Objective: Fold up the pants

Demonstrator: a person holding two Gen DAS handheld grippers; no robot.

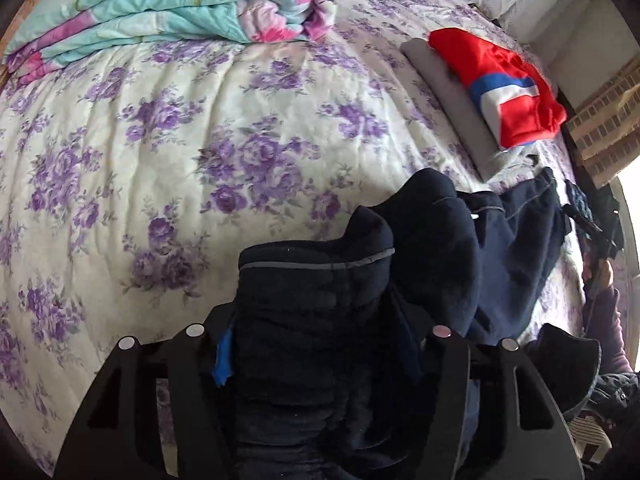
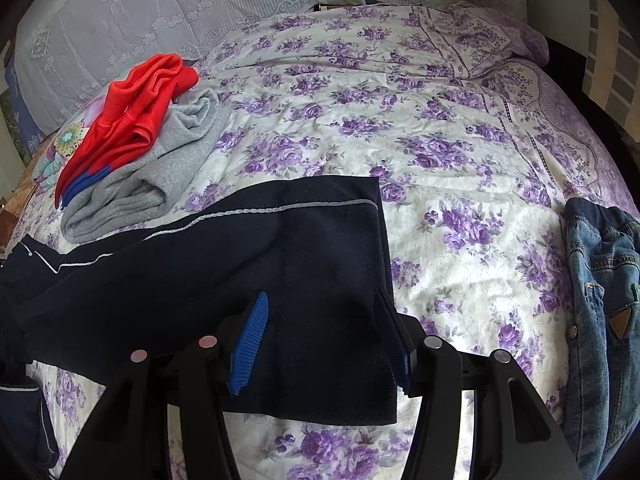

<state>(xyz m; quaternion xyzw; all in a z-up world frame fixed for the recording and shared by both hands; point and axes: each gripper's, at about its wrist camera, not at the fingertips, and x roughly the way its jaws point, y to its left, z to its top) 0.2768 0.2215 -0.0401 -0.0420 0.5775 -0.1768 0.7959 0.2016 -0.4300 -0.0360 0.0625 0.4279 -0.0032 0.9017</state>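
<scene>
Dark navy pants with a thin grey piping line lie across the flowered bed. In the left wrist view a thick bunch of the pants fills the whole gap of my left gripper and hides most of its blue pads; the jaws are shut on it. The rest of the cloth trails off to the right. In the right wrist view one flat leg end of the pants lies on the bed under my right gripper. Its blue pads stand apart over the flat cloth, right pad at the hem edge, pinching nothing.
A folded grey garment with a red, blue and white one on top lies beside the pants. A folded turquoise and pink quilt is at the far side, jeans at the right edge. A person's purple sleeve shows at right.
</scene>
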